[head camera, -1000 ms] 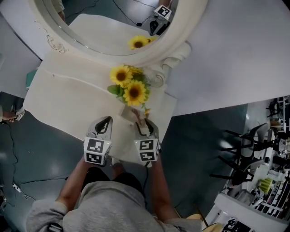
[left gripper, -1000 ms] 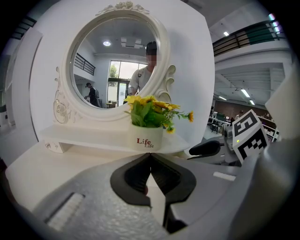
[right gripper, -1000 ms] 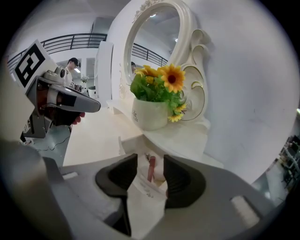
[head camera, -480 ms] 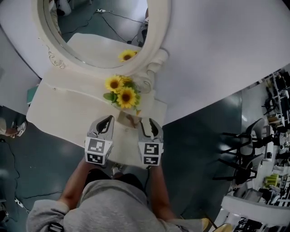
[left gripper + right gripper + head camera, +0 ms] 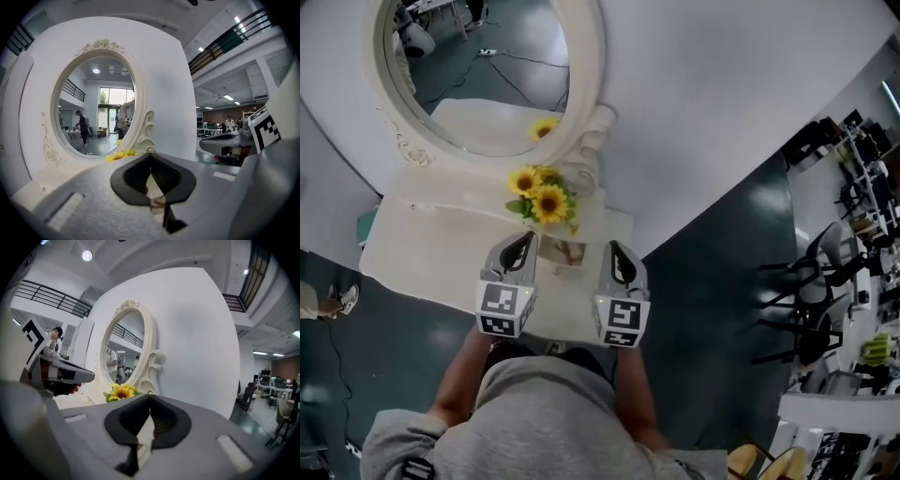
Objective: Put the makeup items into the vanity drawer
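Presently the left gripper (image 5: pixel 525 246) and right gripper (image 5: pixel 616 247), whose jaws have just been closing on nothing, are hovering closed and empty over the vanity top (image 5: pixel 422 253), with makeup items and drawer seemingly out of view, so a sideways swing is risking toppling the sunflower vase (image 5: pixel 563 249) between them.

The cream-white vanity (image 5: pixel 441 248) stands with its oval mirror (image 5: pixel 478 84) upright at the back; its drawer cannot be seen.

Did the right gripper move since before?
Yes. The right gripper has shifted right, away from the flower vase it was beside; its jaws have just closed on nothing.
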The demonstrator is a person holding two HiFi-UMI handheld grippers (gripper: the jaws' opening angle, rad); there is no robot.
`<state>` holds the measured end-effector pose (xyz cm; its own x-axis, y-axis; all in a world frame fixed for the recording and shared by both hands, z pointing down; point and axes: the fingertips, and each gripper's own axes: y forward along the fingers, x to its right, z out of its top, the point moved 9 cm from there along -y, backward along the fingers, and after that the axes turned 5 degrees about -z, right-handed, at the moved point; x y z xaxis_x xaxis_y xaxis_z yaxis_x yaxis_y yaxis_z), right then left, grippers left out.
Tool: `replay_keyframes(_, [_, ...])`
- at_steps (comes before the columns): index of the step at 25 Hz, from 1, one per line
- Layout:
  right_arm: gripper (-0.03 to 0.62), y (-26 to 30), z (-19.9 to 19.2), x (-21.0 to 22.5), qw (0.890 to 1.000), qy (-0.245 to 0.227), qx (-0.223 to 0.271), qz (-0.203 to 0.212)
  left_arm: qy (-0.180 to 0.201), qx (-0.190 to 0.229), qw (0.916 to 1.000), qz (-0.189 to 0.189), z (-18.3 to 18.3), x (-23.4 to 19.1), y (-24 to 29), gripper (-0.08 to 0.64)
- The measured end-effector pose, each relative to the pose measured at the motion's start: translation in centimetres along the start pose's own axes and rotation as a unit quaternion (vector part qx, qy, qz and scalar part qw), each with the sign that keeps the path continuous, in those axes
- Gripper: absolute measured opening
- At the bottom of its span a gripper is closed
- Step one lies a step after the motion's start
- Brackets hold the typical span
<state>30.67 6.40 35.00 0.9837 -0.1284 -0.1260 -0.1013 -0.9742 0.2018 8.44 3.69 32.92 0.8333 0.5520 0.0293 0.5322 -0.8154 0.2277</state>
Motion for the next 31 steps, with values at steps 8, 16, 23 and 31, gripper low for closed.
replay_keyframes(8, [0.006,-0.93,1.11,0.09,1.000,-0.006,0.024,-0.006,0.008,0.003,0.9998,-0.019,0.07,0.78,0.32,0.011])
replay_keyframes(16, [0.006,-0.56,1.12,-0.21,1.000,-0.001,0.023,-0.009,0.009,-0.003,0.9998,-0.020,0.11,0.19,0.51,0.011])
replay_keyframes(23, [0.005,-0.69,1.01,0.07,1.000,0.001,0.023,-0.010,0.012,0.001,0.9997,-0.022,0.08,0.42,0.64,0.011])
replay_keyframes(31, [0.005,-0.86,0.46,0.45,1.000,0.004,0.017,-0.017,0.014,-0.004,0.9997,-0.022,0.23,0.55,0.58,0.011])
